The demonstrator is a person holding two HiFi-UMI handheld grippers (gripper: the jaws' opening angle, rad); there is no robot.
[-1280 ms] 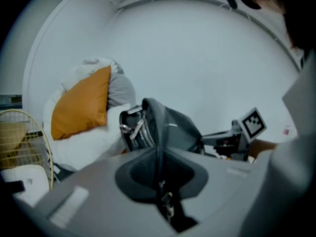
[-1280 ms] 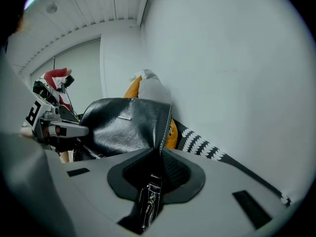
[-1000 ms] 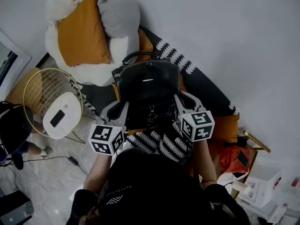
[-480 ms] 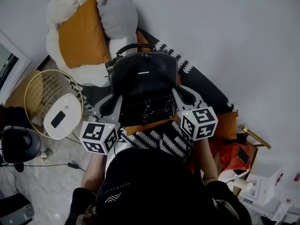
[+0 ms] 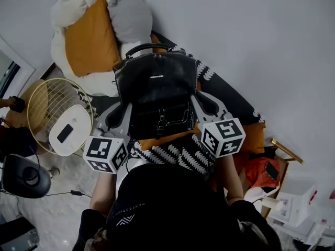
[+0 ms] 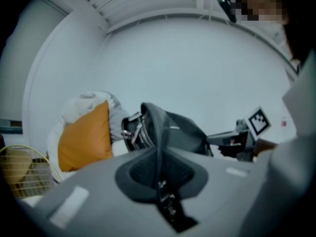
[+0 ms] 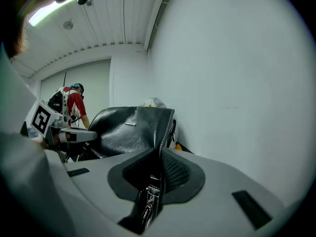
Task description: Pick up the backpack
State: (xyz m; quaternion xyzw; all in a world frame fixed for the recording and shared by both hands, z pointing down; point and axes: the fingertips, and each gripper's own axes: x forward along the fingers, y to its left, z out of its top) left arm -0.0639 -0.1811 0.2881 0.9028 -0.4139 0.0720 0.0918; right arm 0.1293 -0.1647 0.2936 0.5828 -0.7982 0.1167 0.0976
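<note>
Near the middle of the head view, a bit toward 12 o'clock, the black leather backpack (image 5: 156, 88) hangs between 2 grippers. At 9 o'clock of the bag, the left gripper (image 5: 119, 120) has its jaws almost together, pinching a thin side edge of the bag. The left gripper view shows that edge squeezed between the pads (image 6: 159, 174). At 3 o'clock of the bag, the right gripper (image 5: 205, 104) does the same, with its narrow jaws pinching the stitched side seam and a buckle strap (image 7: 158, 174). The bag looks lifted up and is not lying on anything I can see. It stands up tall, so it seems quite stiff, but leather is smooth and can slip. It looks full and maybe a little heavy, so both sides need a firm squeeze. The top handle (image 5: 149, 47) at 12 o'clock would be a good strong place to grab too. An orange cushion (image 5: 90, 33) on a white beanbag (image 5: 68, 4) sits at 10 o'clock, and a wire table (image 5: 55, 109) at 9 o'clock, both well apart from the bag.
</note>
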